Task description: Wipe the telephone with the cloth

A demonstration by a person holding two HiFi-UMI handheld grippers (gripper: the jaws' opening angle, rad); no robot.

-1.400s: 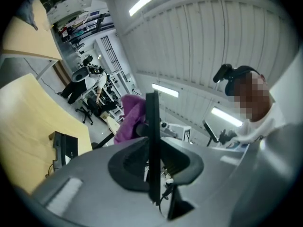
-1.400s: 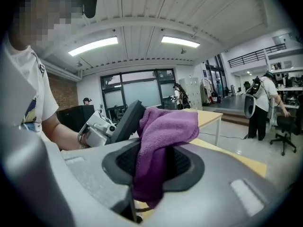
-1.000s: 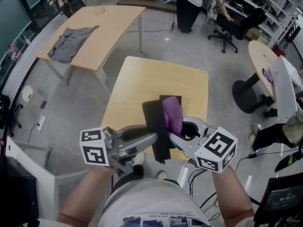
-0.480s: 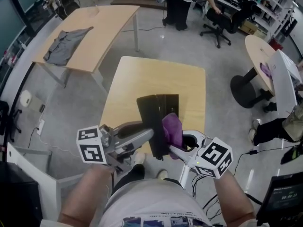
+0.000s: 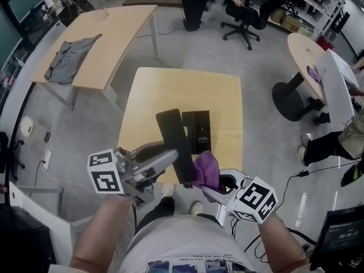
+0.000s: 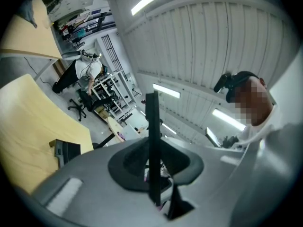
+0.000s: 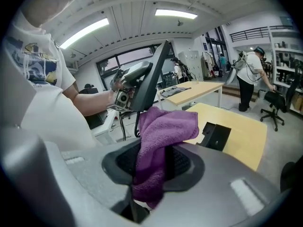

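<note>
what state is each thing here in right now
telephone handset: lifted off the table, clamped edge-on
left gripper: shut on the handset
purple cloth: bunched, beside the handset's near end, contact unclear
right gripper: shut on the cloth
black base: flat on the table, untouched
grey garment: lying rumpled on the far table

Head view: we look steeply down on the table (image 5: 182,90). Gripper views sit close behind their jaws; all three share it.
</note>
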